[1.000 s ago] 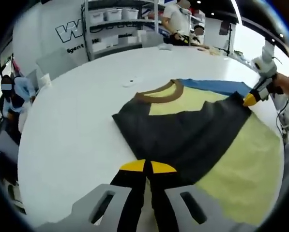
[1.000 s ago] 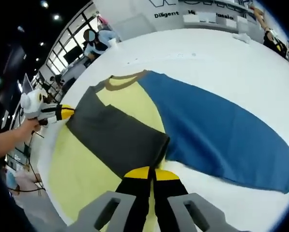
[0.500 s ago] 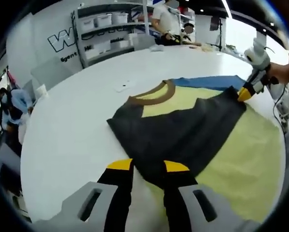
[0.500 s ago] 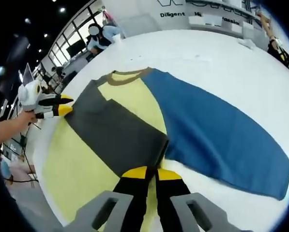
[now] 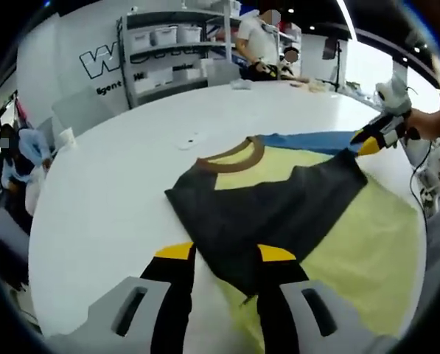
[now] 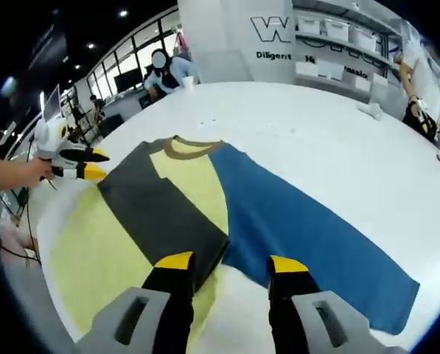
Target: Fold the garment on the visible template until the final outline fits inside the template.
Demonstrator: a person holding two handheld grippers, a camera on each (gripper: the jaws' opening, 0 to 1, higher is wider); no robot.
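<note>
A: Item one, the garment?

B: Garment [image 5: 278, 214], a shirt in three colours: dark grey panel, blue panel [image 6: 308, 228], brown collar [image 6: 184, 148]. It lies flat on the white tabletop [image 5: 109, 192], with the grey part folded across the middle. In the right gripper view the blue part runs away from the grey fold toward the far edge of the tabletop.

A: Item two, the template?

B: Template [image 6: 94, 251], pale yellow sheet, lying under the garment. It shows past the grey fold on the side toward the tabletop's near edge, and again as a strip between the collar and the grey panel. The blue panel extends off the yellow area onto bare tabletop.

A: Item three, the grippers?

B: Left gripper [image 5: 223, 254]: yellow-tipped black jaws spread apart, nothing between them, poised at the near corner of the grey fold. It appears too in the right gripper view [image 6: 93, 164], in a hand, jaws parted, beside the grey panel's outer edge and clear of the cloth. Right gripper [image 6: 231, 264]: jaws wide apart, empty, one tip over the grey fold's corner, the other over the blue. In the left gripper view it sits at the far corner of the garment [image 5: 367, 140], held by a hand [image 5: 433, 122].

A: Surroundings?

B: Shelving with white bins [image 5: 175, 44] beyond the tabletop; people standing [image 5: 260, 40] and seated [image 6: 168, 70] at its edges.
</note>
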